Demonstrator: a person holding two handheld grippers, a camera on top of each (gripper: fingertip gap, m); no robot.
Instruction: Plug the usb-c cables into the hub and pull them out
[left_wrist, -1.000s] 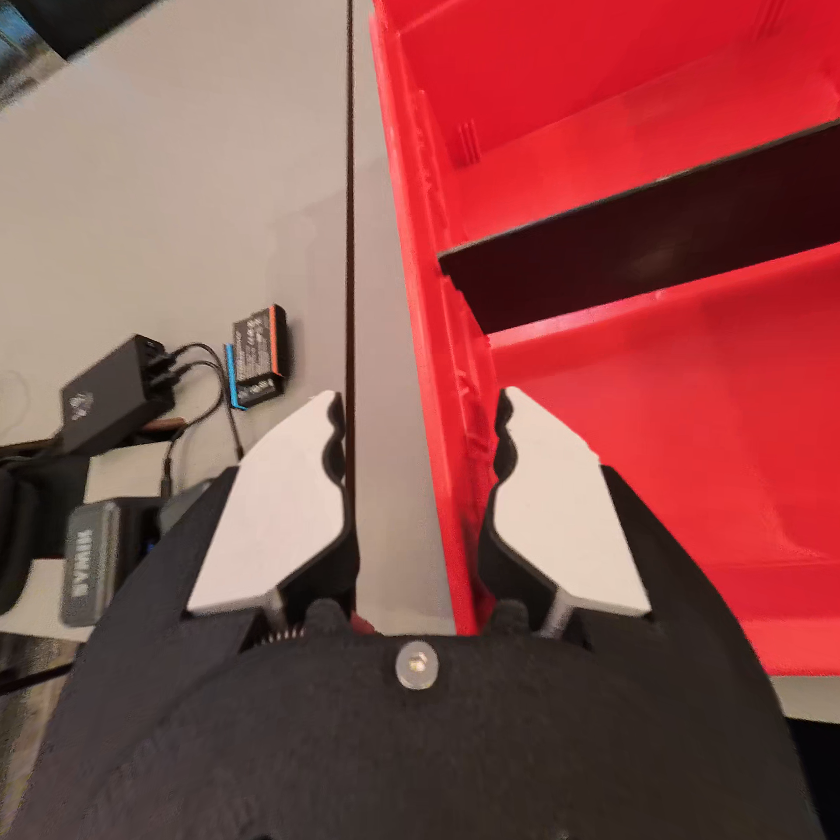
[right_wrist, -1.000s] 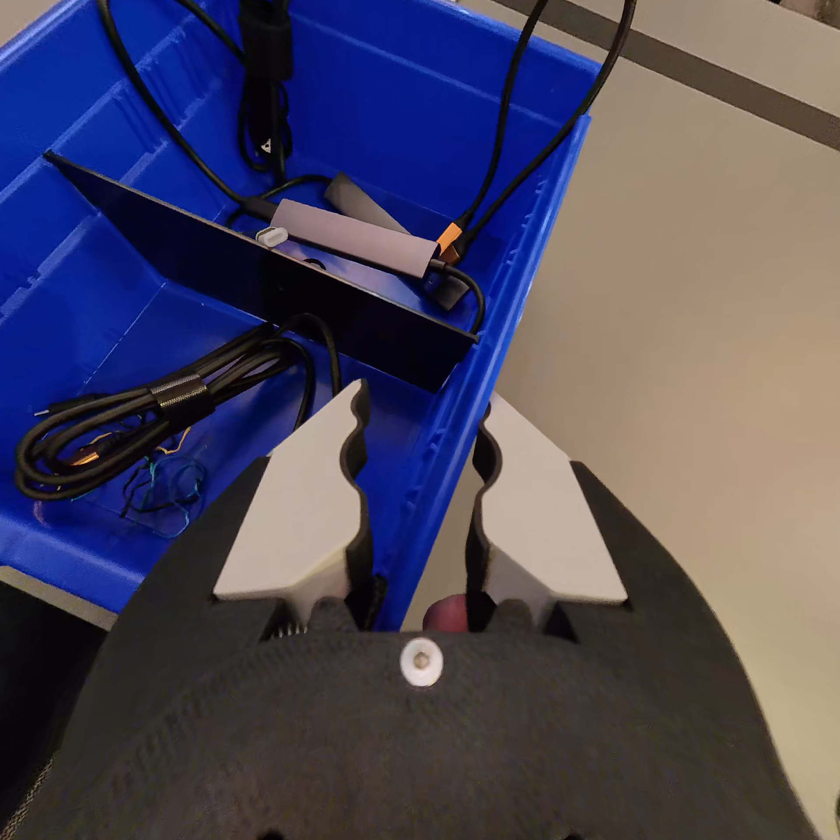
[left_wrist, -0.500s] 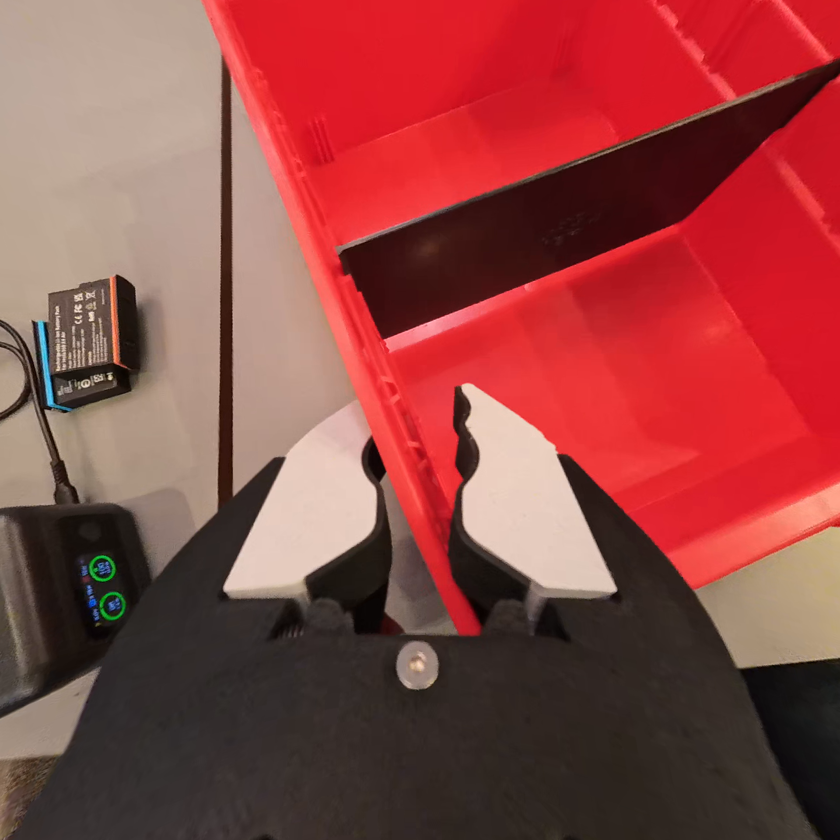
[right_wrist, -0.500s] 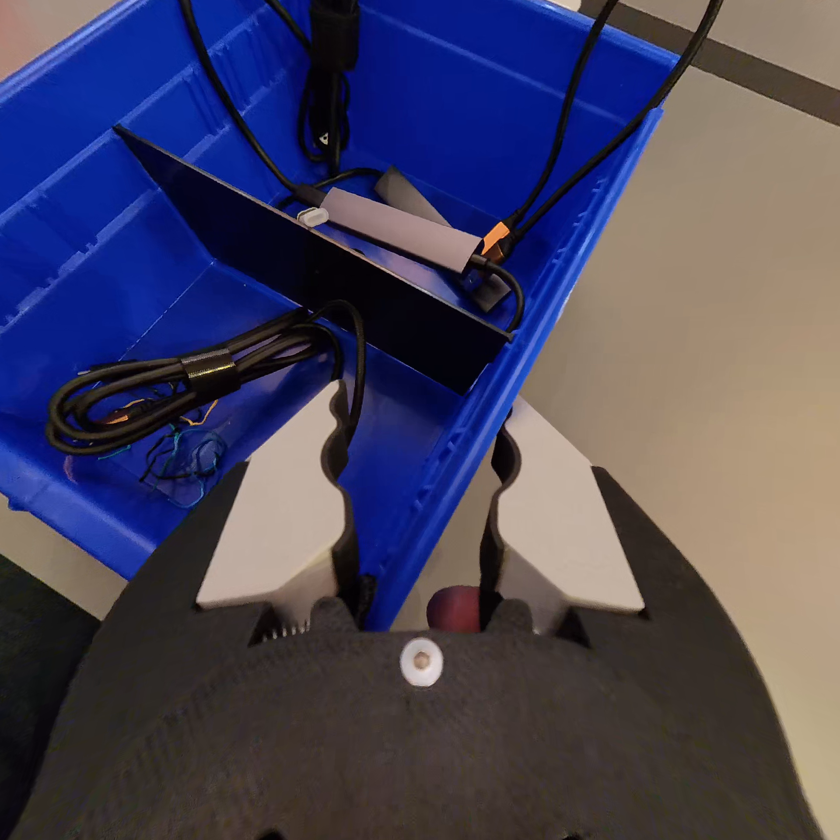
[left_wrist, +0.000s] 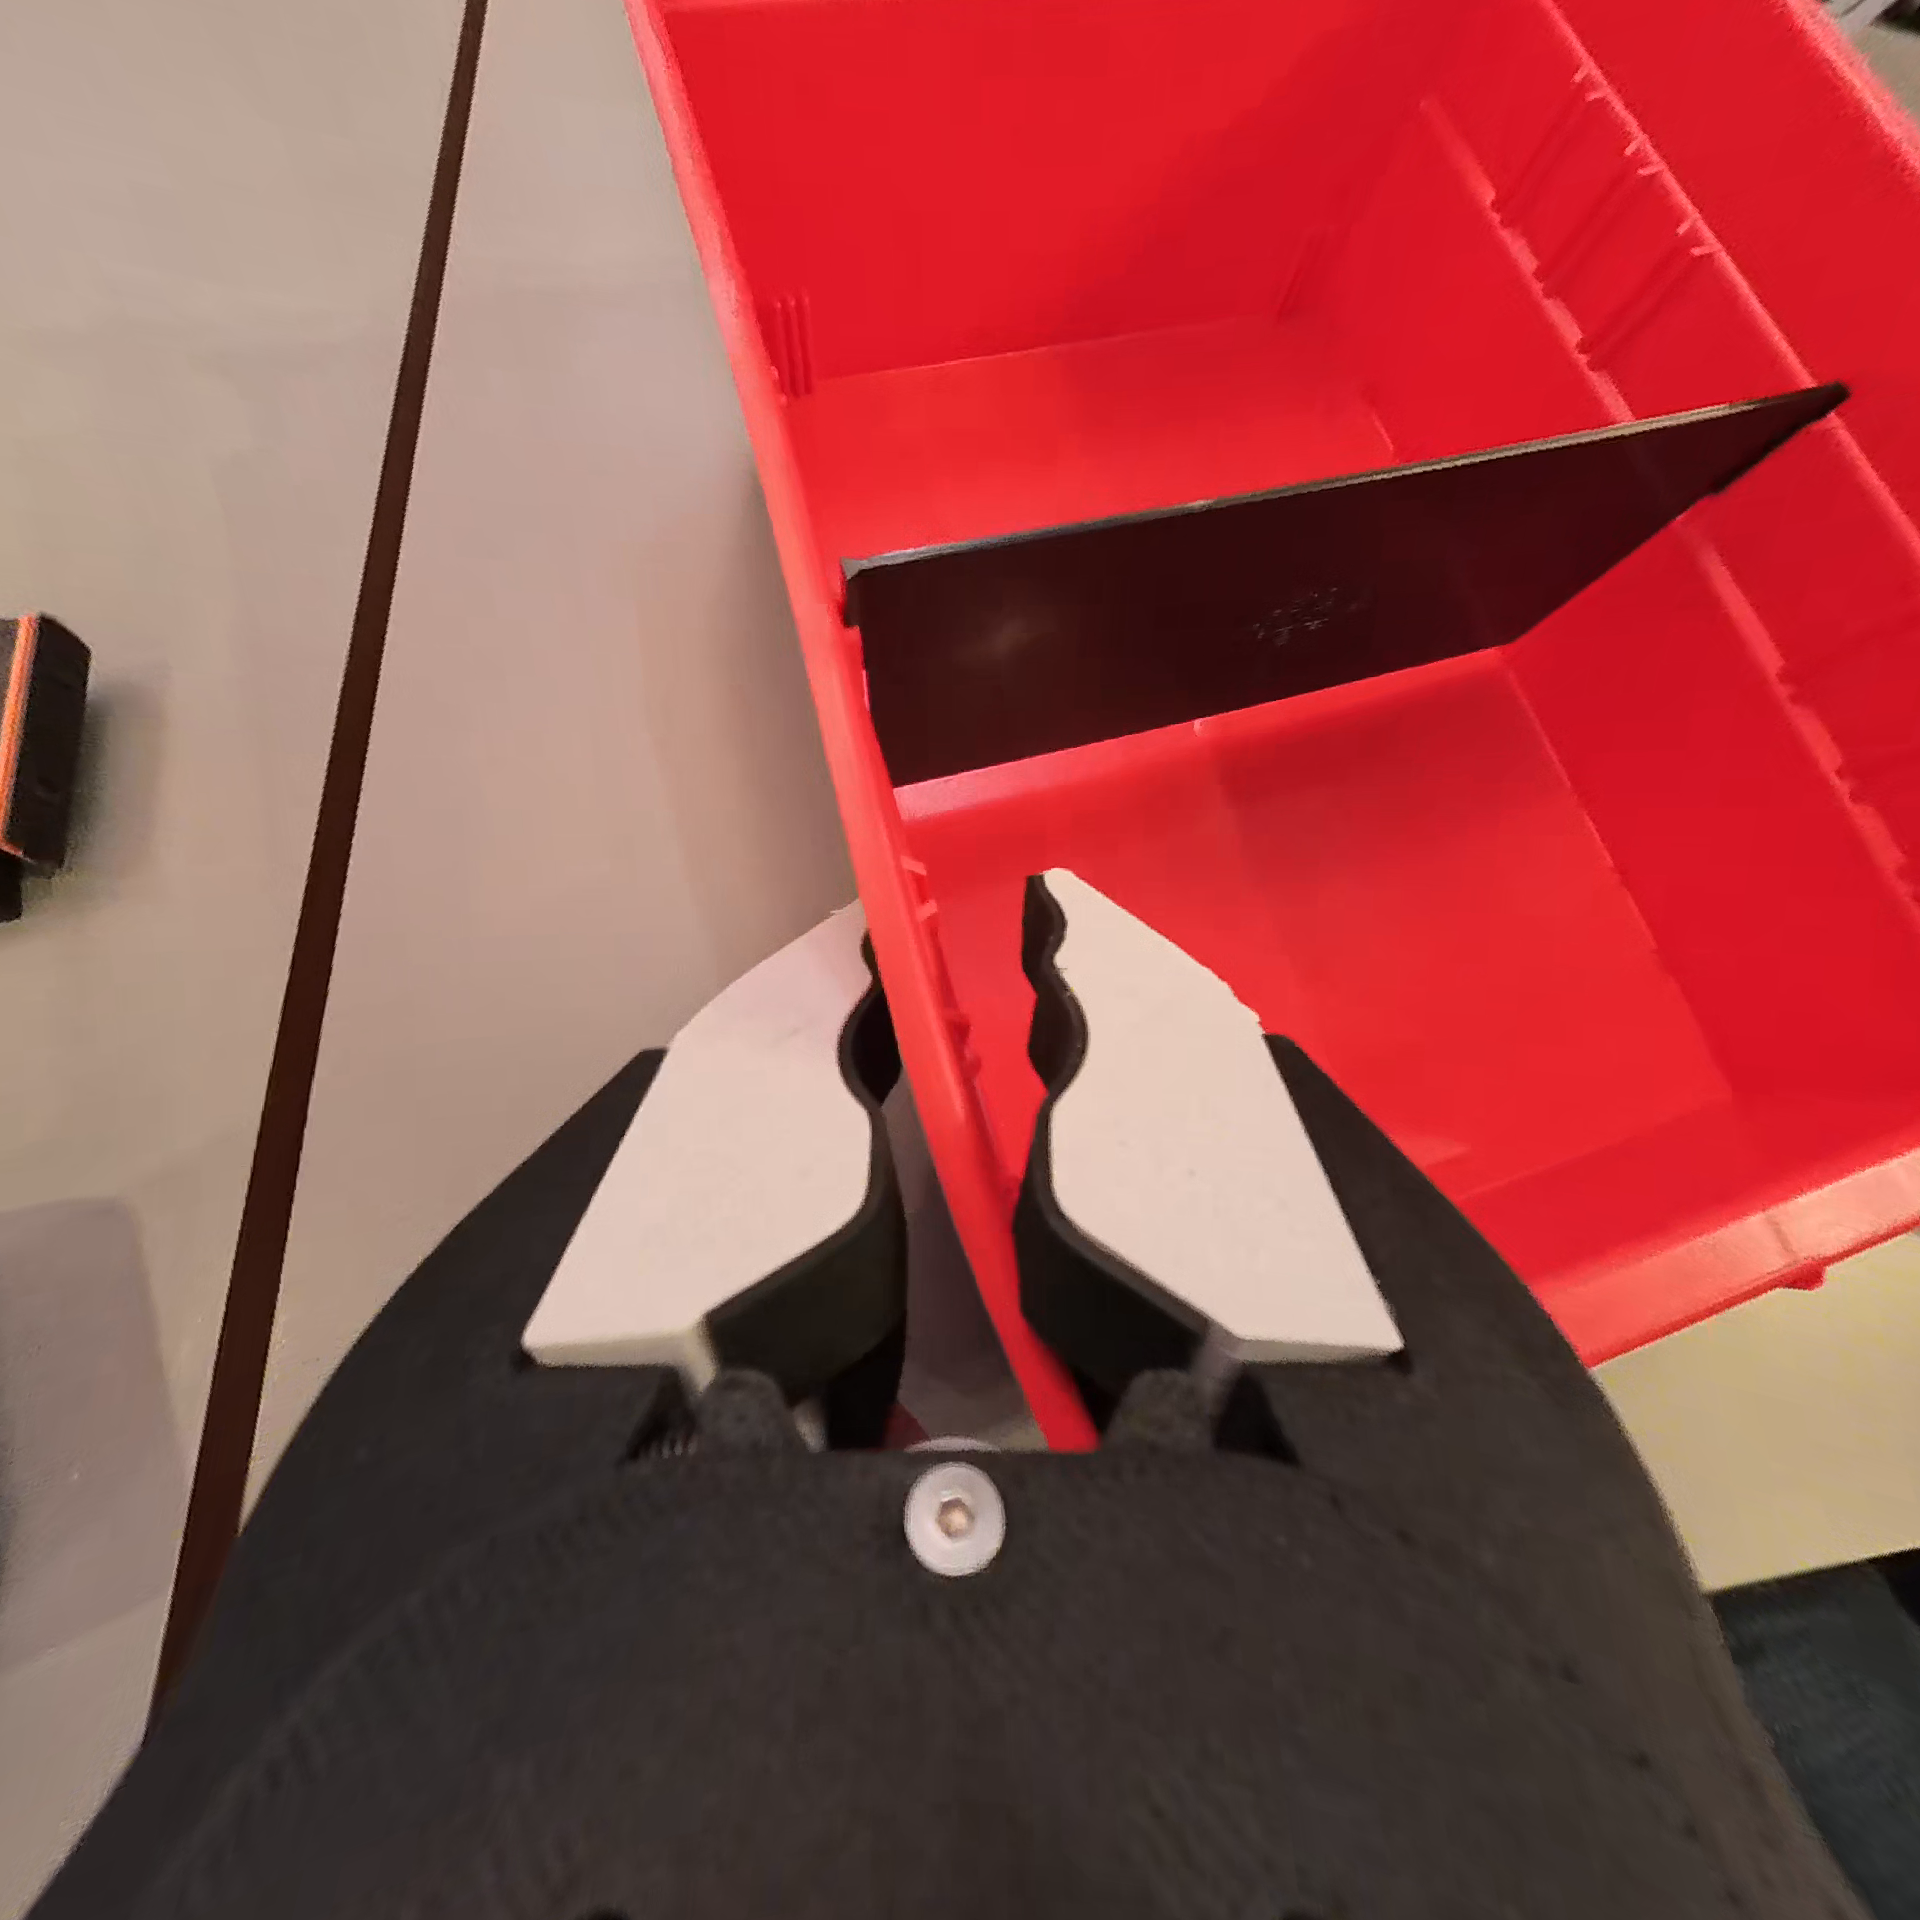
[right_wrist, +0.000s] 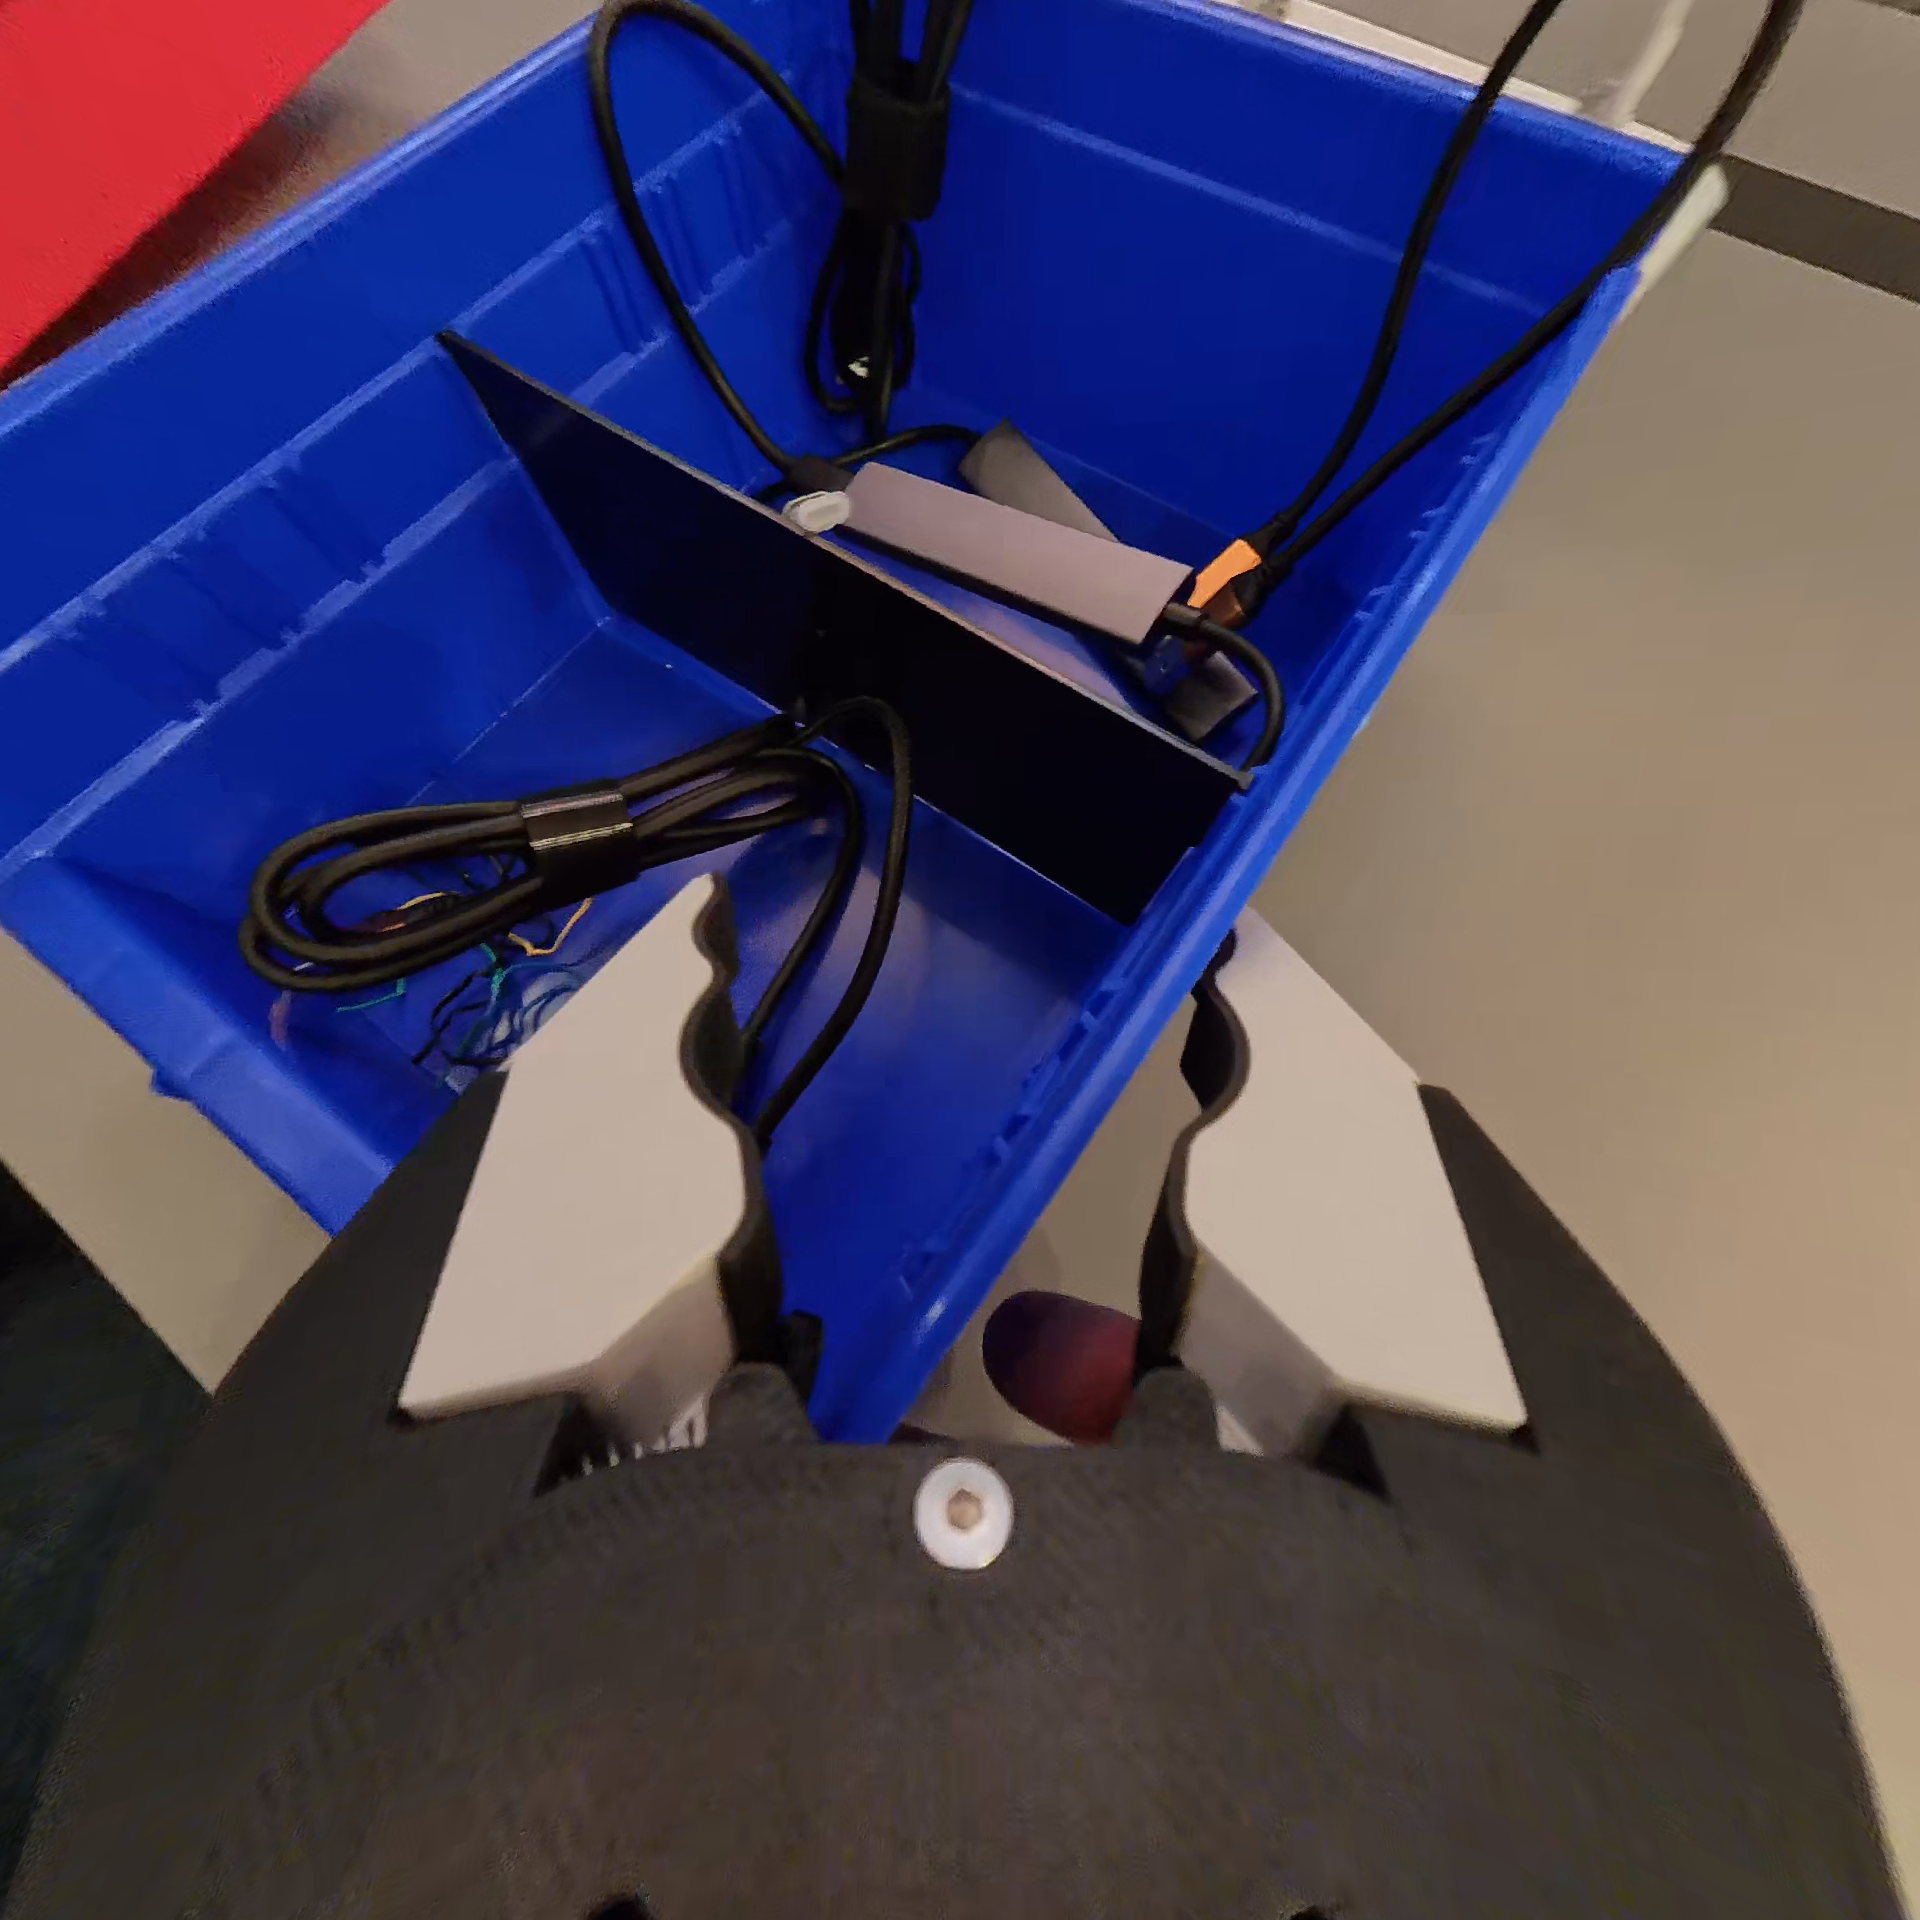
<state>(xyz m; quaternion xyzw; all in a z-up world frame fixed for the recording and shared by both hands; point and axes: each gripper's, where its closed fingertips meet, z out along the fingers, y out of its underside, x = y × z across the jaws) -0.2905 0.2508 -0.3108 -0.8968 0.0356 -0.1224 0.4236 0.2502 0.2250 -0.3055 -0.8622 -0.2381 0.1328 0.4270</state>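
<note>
A grey usb-c hub (right_wrist: 1008, 545) lies in the far compartment of a blue bin (right_wrist: 1039, 1143), behind a black divider (right_wrist: 935, 675). An orange-tipped plug (right_wrist: 1226, 582) sits at its right end and a silver plug (right_wrist: 816, 509) at its left end. A strapped black cable bundle (right_wrist: 561, 831) lies in the near compartment. My right gripper (right_wrist: 971, 904) is open, its fingers straddling the bin's right wall. My left gripper (left_wrist: 948, 899) is closed on the left wall of an empty red bin (left_wrist: 1143, 208).
The red bin has a black divider (left_wrist: 1247, 623). A black and orange battery (left_wrist: 36, 748) lies on the grey table left of a dark seam (left_wrist: 364, 675). Thin coloured wires (right_wrist: 499, 987) lie under the bundle. A second strapped cable (right_wrist: 883, 208) hangs into the far compartment. About 55 cm separates my left fingertips from my right.
My left gripper moved right onto the red bin's wall and its jaws narrowed onto it. My right gripper's jaws opened wider around the blue bin's wall.
</note>
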